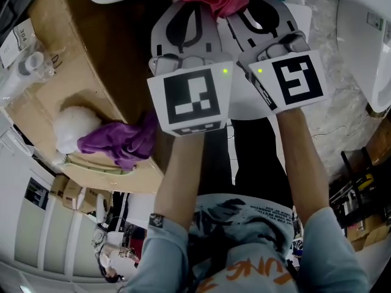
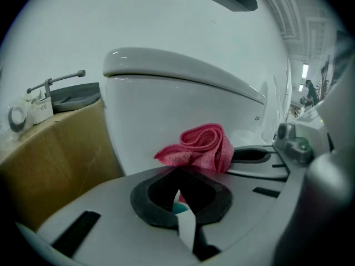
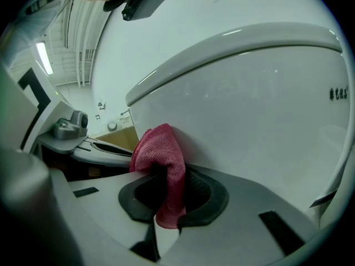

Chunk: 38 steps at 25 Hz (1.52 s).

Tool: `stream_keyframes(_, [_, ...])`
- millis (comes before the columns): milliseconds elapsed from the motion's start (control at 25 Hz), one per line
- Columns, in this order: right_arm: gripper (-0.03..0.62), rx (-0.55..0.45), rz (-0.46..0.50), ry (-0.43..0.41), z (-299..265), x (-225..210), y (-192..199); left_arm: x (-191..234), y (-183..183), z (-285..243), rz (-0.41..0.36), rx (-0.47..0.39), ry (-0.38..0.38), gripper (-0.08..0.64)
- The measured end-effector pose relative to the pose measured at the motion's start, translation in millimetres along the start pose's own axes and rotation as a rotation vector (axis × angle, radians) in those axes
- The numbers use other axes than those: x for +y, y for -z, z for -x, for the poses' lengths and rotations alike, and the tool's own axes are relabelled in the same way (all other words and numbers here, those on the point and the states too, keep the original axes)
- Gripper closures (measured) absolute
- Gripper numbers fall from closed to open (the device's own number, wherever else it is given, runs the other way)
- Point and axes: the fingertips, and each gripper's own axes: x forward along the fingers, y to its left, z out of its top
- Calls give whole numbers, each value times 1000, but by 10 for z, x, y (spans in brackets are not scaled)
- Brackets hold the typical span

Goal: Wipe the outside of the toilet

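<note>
— So, nearest first: what have the tongs got?

— Right gripper (image 3: 166, 206): jaws clamped on the pink microfibre cloth (image 3: 162, 157), with a fold running down between the pads. Left gripper (image 2: 180, 192): jaws drawn close, only a slit between them. The cloth is bunched just past its tips. A sliver of pink shows in the slit, but I can't confirm a real pinch there.

— And the cloth against the work?

— Wadded into a lump at the outer wall of the white ceramic toilet (image 3: 252, 115), below the overhanging lid edge. Only a small patch seems to bear on the glaze.

— Advice for the stroke?

— My judgement: flatten the wad so more cloth meets the wall. Work the grippers side by side with even pressure, in long overlapping passes that follow the curve. The jaw tips look hard, so the cloth should lead, not the tips.

— Anything beyond?

— Brown cardboard box (image 2: 55, 154), just beside the bowl on the left gripper's side. The gap looks tight, so that flank likely wants a slower pass. A crumpled purple cloth (image 1: 122, 140) lies on the box top, well apart from both grippers.
</note>
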Motion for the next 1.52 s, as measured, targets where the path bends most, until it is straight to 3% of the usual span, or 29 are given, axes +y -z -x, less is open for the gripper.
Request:
stream_keyframes(720, [526, -15, -27, 29, 431, -558, 63, -654, -84, -237, -43, 22, 29, 535])
stream_keyframes(1520, [526, -42, -87, 184, 1138, -1647, 206, -1812, -222, -752, -95, 53, 154, 535])
